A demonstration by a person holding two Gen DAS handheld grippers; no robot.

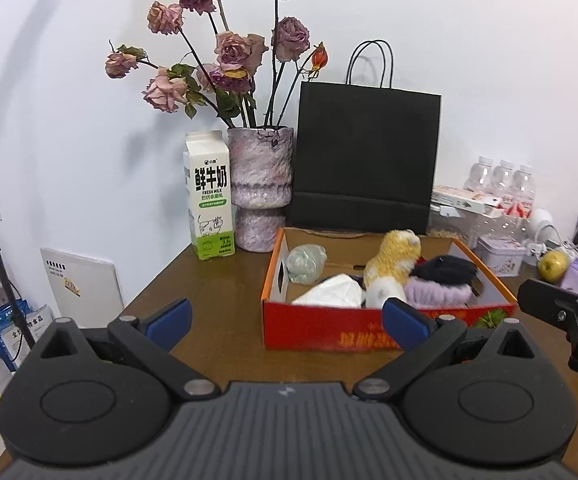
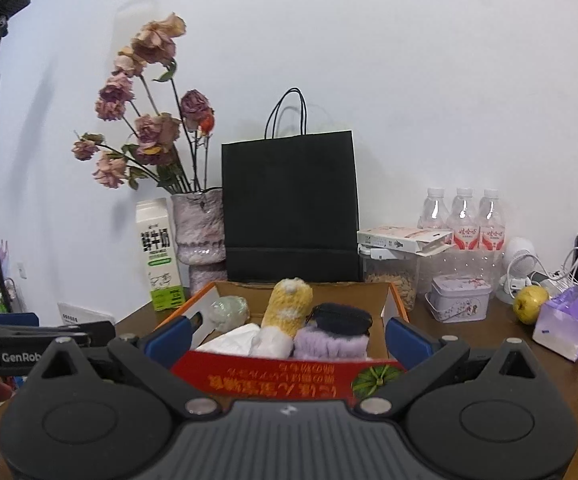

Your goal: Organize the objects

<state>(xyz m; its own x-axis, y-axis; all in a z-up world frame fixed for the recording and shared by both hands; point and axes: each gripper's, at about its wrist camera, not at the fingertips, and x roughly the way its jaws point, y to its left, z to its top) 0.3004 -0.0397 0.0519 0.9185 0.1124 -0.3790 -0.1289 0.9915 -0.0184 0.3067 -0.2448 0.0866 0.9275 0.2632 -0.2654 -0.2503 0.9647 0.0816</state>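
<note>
Right wrist: right claw (image 2: 287, 338) open, seemingly straddling box (image 2: 285, 376).

Black paper bag (image 2: 291, 208) against the wall, vase of dried roses (image 2: 199, 232) just left of the bag, milk carton (image 2: 158, 254) left of the vase, three water bottles (image 2: 464, 220) right of the bag, tin (image 2: 460, 299), apple (image 2: 530, 304) further right

I see a brown wooden surface (image 1: 225, 312). On it: red box (image 1: 329, 330), milk carton (image 1: 209, 196), vase (image 1: 260, 184), black bag (image 1: 365, 160), tin (image 2: 460, 298), apple (image 2: 529, 304), purple pack (image 2: 569, 322), bottles (image 2: 464, 220).
</note>
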